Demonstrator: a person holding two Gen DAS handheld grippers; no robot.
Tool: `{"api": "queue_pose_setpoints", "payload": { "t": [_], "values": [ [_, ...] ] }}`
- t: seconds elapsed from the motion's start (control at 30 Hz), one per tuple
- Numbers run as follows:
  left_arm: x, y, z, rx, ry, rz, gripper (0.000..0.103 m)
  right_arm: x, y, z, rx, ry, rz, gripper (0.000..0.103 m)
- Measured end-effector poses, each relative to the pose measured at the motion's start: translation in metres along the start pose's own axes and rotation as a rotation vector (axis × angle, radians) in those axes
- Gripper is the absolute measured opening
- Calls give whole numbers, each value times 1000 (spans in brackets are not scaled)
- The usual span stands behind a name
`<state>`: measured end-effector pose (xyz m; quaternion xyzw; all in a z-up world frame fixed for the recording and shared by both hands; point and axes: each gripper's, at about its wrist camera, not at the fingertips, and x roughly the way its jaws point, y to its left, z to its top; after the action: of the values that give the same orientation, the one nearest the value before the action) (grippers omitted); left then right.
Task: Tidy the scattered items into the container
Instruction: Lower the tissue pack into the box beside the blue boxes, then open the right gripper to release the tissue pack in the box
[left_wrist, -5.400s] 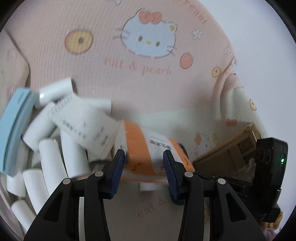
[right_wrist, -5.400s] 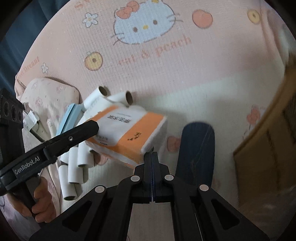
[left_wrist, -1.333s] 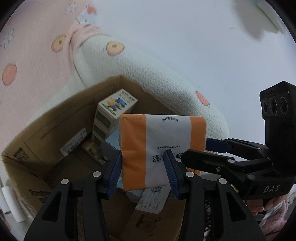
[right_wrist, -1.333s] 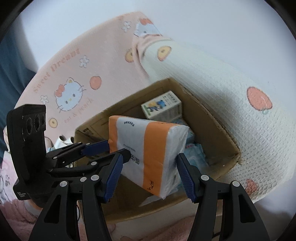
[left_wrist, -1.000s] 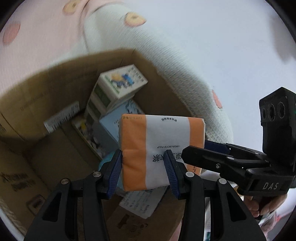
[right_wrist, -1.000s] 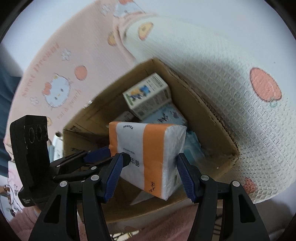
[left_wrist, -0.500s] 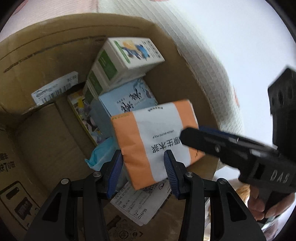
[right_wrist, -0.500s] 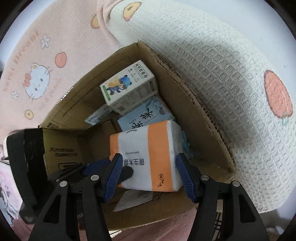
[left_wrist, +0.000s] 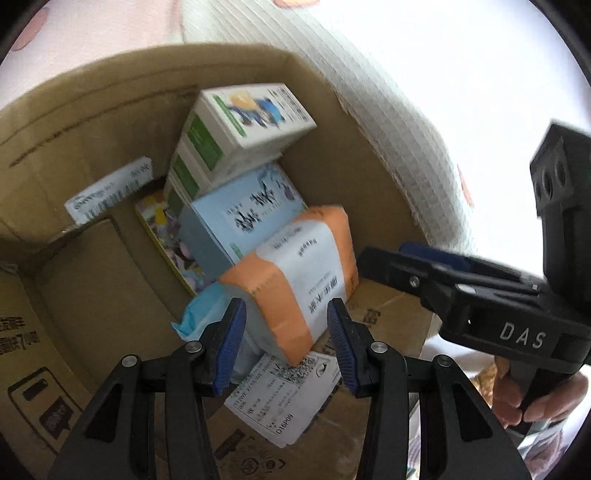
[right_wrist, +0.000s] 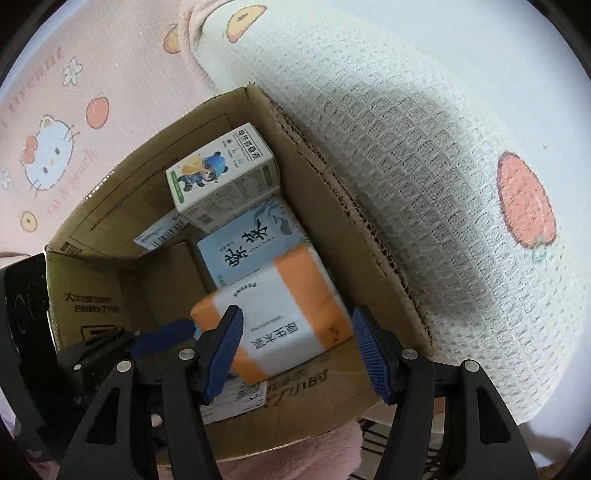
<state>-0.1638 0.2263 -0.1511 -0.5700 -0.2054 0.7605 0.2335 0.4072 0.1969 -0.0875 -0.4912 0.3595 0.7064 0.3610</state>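
Lying in the cardboard box (right_wrist: 373, 236), the tissue pack (right_wrist: 280, 310); both grippers (left_wrist: 286, 341) (right_wrist: 297, 354) spread, touching nothing.

Orange-and-white tissue pack (left_wrist: 295, 273) – tilted inside the cardboard box (right_wrist: 332, 206).

The cardboard box (right_wrist: 369, 236) is matt brown, with rough corrugated edges. The tissue pack (right_wrist: 280, 314) has a smooth, slightly glossy plastic wrap. The white blanket (right_wrist: 424, 166) is waffle-textured cloth and the pink sheet (right_wrist: 74, 92) is soft printed cloth. The printed carton (right_wrist: 221, 173) looks like smooth card.
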Motion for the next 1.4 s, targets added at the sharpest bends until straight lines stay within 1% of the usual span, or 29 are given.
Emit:
{"api": "queue_pose_setpoints", "payload": {
  "t": [0.03,0.07,0.1,0.13,0.17,0.23,0.27,0.37,0.47,0.57,0.63,0.67,0.73,0.87,1.0,1.1,1.17,1.27,1.3,1.4],
  "values": [
    [-3,3,1,-13,-17,1,46,-1,0,0,1,-9,10,59],
    [-4,6,2,-19,-22,0,39,-3,-1,-1,0,-21,17,55],
    [-4,8,4,-23,-21,-2,34,-4,-1,-1,-7,-30,20,32],
    [-3,10,6,-28,-15,-7,23,-5,-2,0,5,-33,21,19],
    [-2,11,8,-36,-6,-11,17,-4,-3,1,21,-21,33,15],
    [0,17,10,-63,5,-28,17,1,-2,4,8,18,77,14],
    [-2,21,15,-74,7,-33,17,4,0,4,0,23,78,14],
    [-5,22,13,-81,-1,-25,17,12,9,6,-51,47,46,14],
    [-4,22,13,-87,9,-20,17,24,16,8,-82,88,43,14],
    [6,25,16,-88,46,-16,17,42,24,11,-138,139,-14,14],
    [18,27,17,-94,89,19,17,55,28,13,-180,176,-42,14],
    [24,31,17,-117,117,29,17,61,30,14,-189,194,-47,14],
    [32,37,18,-155,148,25,18,71,33,17,-202,222,-60,14],
    [38,46,20,-205,163,18,18,84,44,20,-291,248,-110,14],
    [44,54,22,-256,179,5,20,95,45,24,-329,284,-112,14],
    [45,58,22,-280,185,7,25,101,42,28,-341,308,-94,14],
    [46,62,22,-303,186,10,31,105,38,31,-322,326,-76,14],
    [45,62,22,-303,186,16,32,107,38,34,-321,342,-74,14],
    [45,62,22,-301,186,22,32,107,39,33,-336,341,-78,14],
    [44,64,23,-307,186,14,32,105,37,32,-322,326,-78,14]
  ]
}}
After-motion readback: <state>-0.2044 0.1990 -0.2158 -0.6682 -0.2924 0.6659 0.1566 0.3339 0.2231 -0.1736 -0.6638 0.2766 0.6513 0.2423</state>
